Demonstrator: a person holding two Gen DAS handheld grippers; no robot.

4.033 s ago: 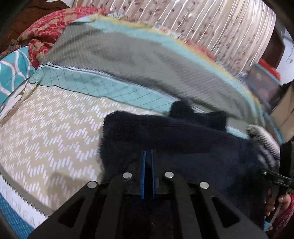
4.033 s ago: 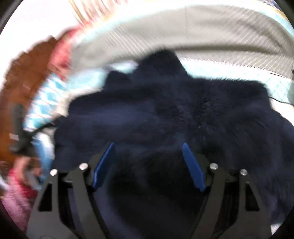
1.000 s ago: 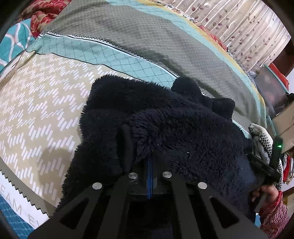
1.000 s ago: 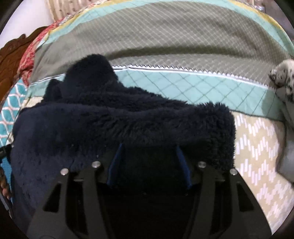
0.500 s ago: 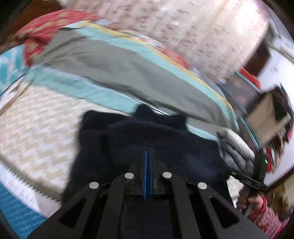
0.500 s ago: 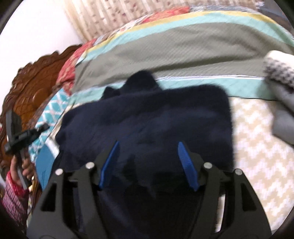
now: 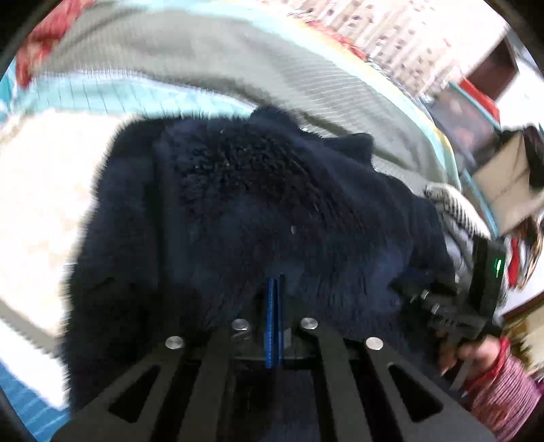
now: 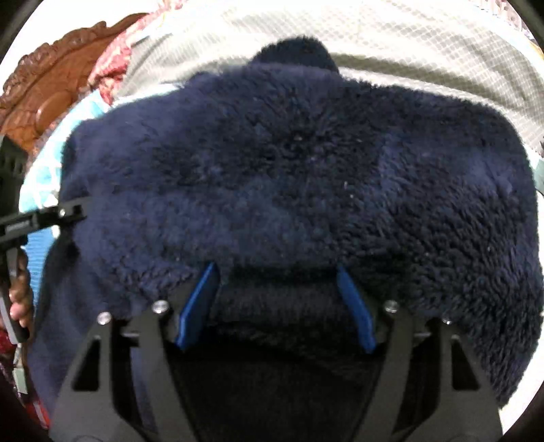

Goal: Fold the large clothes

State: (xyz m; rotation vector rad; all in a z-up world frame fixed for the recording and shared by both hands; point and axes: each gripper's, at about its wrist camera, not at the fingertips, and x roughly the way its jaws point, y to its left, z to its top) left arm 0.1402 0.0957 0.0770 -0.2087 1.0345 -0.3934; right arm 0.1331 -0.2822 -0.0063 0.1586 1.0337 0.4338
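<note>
A dark navy fleece garment (image 7: 258,204) lies bunched on the bed and fills the right wrist view (image 8: 289,176). My left gripper (image 7: 274,289) is shut, its blue pads pressed together at the garment's near edge; I cannot tell if cloth is pinched between them. My right gripper (image 8: 277,272) is open, its blue pads spread wide, with a fold of fleece lying between them. The right gripper also shows at the right of the left wrist view (image 7: 438,306), against the garment's side. The left gripper shows at the left edge of the right wrist view (image 8: 40,217).
The bed (image 7: 210,61) has a quilted cover in grey, teal and beige bands. A carved wooden headboard (image 8: 44,95) and a red patterned pillow (image 8: 112,64) lie at the back left. A grey striped cloth (image 7: 452,204) lies beside the garment. Curtains (image 7: 391,30) hang behind.
Both grippers have moved closer in over the garment, which now fills more of both views. The left gripper stays shut and the right stays open.
</note>
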